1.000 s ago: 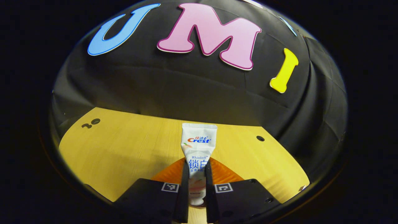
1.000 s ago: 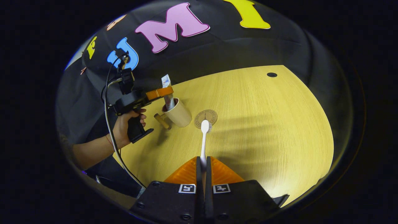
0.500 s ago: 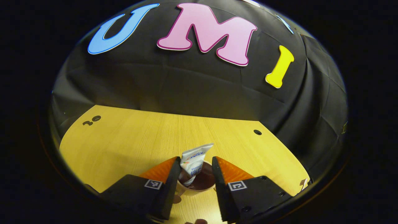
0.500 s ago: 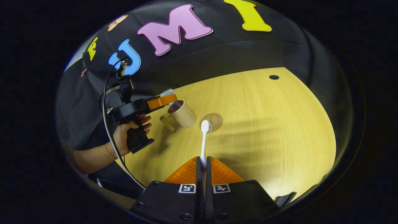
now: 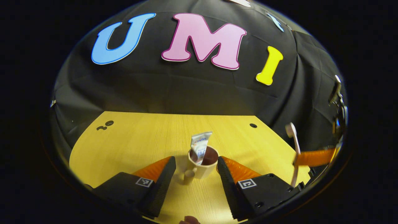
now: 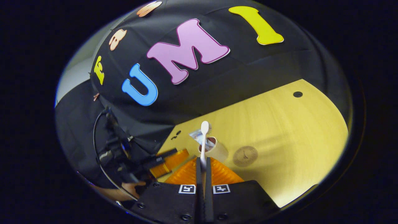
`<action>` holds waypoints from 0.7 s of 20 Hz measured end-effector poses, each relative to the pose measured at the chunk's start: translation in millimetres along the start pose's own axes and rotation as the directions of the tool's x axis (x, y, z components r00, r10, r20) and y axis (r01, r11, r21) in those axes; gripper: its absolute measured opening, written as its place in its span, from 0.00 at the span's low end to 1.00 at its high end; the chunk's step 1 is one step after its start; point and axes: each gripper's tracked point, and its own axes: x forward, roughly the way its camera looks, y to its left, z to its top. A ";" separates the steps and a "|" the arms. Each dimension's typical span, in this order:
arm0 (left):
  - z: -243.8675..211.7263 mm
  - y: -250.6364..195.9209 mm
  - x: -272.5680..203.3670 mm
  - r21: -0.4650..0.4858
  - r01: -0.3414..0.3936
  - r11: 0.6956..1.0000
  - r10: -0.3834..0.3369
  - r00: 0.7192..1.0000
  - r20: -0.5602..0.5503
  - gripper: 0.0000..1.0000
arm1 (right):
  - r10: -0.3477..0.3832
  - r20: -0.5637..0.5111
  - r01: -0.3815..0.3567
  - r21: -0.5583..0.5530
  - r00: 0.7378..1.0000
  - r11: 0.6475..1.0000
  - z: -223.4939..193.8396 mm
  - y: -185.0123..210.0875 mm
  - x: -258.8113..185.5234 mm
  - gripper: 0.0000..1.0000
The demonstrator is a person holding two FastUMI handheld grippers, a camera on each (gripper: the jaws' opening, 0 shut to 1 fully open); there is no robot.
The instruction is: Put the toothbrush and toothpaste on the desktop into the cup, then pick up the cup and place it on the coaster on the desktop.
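A cream mug [image 5: 203, 169] with a dark inside stands on the wooden desktop [image 5: 130, 146], its handle toward me. The white toothpaste tube [image 5: 199, 145] leans inside it. My left gripper [image 5: 196, 160] is open, its fingertips just short of the mug on either side, touching nothing. In the right gripper view, my right gripper [image 6: 203, 161] is shut on the white toothbrush [image 6: 203, 140], whose head rises in front of the mug [image 6: 219, 151] and the toothpaste tube [image 6: 196, 135]. The round brown coaster [image 6: 245, 155] lies bare just right of the mug. The toothbrush [image 5: 293, 146] shows at the far right of the left gripper view.
A hand [image 6: 133, 186] holds the left gripper [image 6: 168, 160] low at the left of the right gripper view. Small dark holes [image 5: 253, 125] mark the desktop's far side. The black cloth wall closes off the desk's back edge.
My left gripper let go of the toothpaste, which now stands in the mug, opened and drew back. My right gripper carried the toothbrush left toward the mug.
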 end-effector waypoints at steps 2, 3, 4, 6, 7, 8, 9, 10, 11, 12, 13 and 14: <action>-16.4 -0.5 -24.7 0.000 -0.001 1.000 0.001 1.000 -0.020 0.76 | 0.037 0.013 -0.037 0.015 0.999 0.999 9.2 13.9 25.7 0.05; -26.8 0.6 -36.5 0.001 -0.009 1.000 0.009 0.999 -0.038 0.84 | 0.053 0.021 -0.054 0.021 0.998 0.998 13.1 18.5 36.2 0.05; -38.6 3.5 -46.1 -0.001 -0.021 1.000 0.021 0.998 -0.060 0.84 | 0.070 0.037 -0.071 0.030 0.997 0.997 19.4 23.1 46.7 0.05; -58.4 4.6 -68.0 -0.019 -0.045 0.999 0.043 0.994 -0.100 0.84 | 0.093 0.084 -0.098 0.054 0.992 0.994 36.0 26.5 66.4 0.05; -66.9 5.5 -76.6 -0.027 -0.058 0.998 0.054 0.992 -0.116 0.84 | 0.095 0.113 -0.103 0.063 0.989 0.993 43.1 23.6 76.7 0.05; -75.4 6.4 -89.2 -0.036 -0.074 0.997 0.069 0.989 -0.128 0.84 | 0.095 0.135 -0.106 0.075 0.986 0.992 50.1 19.1 86.7 0.05; -81.6 6.9 -100.6 -0.046 -0.086 0.995 0.079 0.987 -0.137 0.84 | 0.091 0.153 -0.105 0.085 0.984 0.991 54.2 13.2 95.7 0.05; -87.9 7.9 -107.5 -0.058 -0.098 0.994 0.089 0.985 -0.146 0.84 | 0.083 0.167 -0.100 0.099 0.982 0.990 56.9 5.4 105.0 0.05; -93.9 10.6 -113.3 -0.067 -0.116 0.991 0.104 0.982 -0.158 0.84 | 0.073 0.176 -0.094 0.116 0.982 0.989 59.4 -2.7 114.5 0.05; -100.2 14.1 -118.2 -0.078 -0.141 0.987 0.126 0.977 -0.172 0.83 | 0.062 0.182 -0.087 0.132 0.981 0.987 60.5 -10.9 123.7 0.05; -106.2 17.7 -123.3 -0.096 -0.165 0.982 0.145 0.972 -0.186 0.83 | 0.052 0.188 -0.080 0.145 0.981 0.986 60.8 -18.3 132.3 0.05; -112.6 19.6 -128.0 -0.118 -0.186 0.975 0.161 0.967 -0.196 0.84 | 0.045 0.199 -0.077 0.155 0.979 0.985 62.9 -24.4 141.1 0.05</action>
